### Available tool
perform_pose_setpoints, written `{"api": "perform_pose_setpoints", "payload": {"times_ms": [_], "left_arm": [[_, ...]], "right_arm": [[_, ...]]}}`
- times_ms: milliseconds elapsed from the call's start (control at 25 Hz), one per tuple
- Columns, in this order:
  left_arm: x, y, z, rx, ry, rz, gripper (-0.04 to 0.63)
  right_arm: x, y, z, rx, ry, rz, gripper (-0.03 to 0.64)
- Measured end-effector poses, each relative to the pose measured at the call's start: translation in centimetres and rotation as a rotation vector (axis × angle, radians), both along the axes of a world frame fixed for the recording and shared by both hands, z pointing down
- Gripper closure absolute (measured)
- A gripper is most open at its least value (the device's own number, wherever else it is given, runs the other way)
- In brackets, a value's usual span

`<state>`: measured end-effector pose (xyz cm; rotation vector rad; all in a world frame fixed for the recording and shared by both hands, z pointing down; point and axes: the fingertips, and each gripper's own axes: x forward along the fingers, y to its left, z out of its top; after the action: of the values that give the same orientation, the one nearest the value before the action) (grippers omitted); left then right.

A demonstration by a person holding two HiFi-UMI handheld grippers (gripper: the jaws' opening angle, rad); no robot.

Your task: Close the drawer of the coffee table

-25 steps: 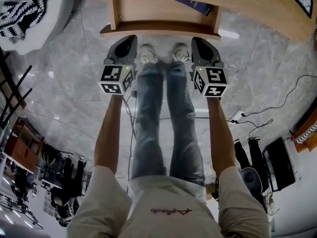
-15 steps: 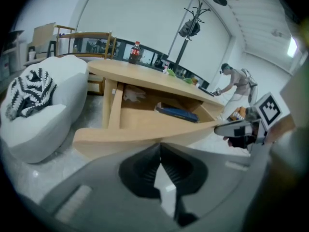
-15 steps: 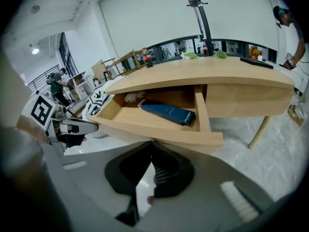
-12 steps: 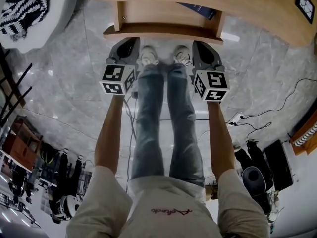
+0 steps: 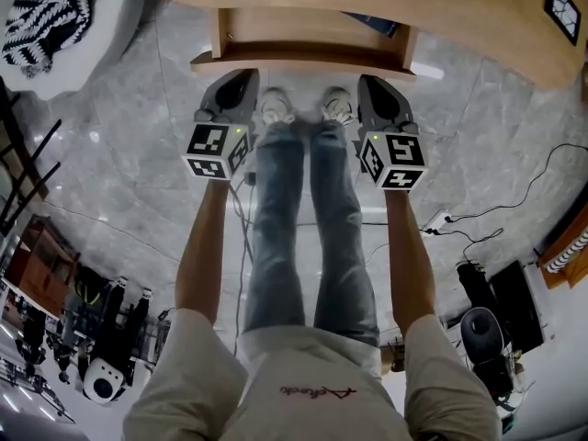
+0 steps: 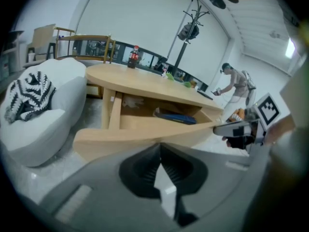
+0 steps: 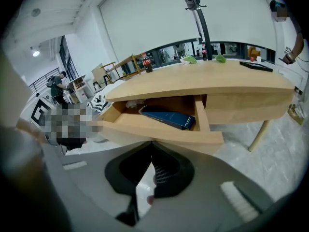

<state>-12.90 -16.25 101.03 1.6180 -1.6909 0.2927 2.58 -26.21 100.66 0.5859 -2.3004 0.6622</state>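
1. Only faintly legible: red cursive script on the shirt (image 5: 317, 391), lower centre of the head view, wording unreadable. Bottle (image 6: 134, 57) on the tabletop has a red label, too small to read.
2. Grey marble floor (image 5: 119, 154), white-walled room. Wooden coffee table (image 5: 478, 12) runs across the frame's top.
3. One drawer (image 5: 303, 58), standing open, upper centre. One blue book (image 7: 169, 117) inside.
4. Two grippers: left gripper (image 5: 243, 72) and right gripper (image 5: 367, 78). Jaws of each closed tip to tip on nothing, tips at the drawer front.
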Motion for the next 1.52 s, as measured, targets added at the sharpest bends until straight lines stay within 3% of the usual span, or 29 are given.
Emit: {"api": "perform_pose_setpoints", "payload": {"times_ms": [240, 1000, 1520], "left_arm": [[-0.3, -0.5, 0.0, -0.002, -0.007, -0.004, 0.597], [-5.7, -8.9, 0.1, 0.055, -0.084, -0.006, 0.597], [-6.6, -10.4, 0.3, 0.066, -0.102, 0.014, 0.595]], "right_arm": [[-0.3, -0.4, -0.1, 0.004, -0.008, 0.002, 0.611], [-5.8, -8.5, -0.5, 0.106, -0.079, 0.026, 0.611], [-6.7, -9.9, 0.0, 0.116, -0.083, 0.028, 0.611]]}}
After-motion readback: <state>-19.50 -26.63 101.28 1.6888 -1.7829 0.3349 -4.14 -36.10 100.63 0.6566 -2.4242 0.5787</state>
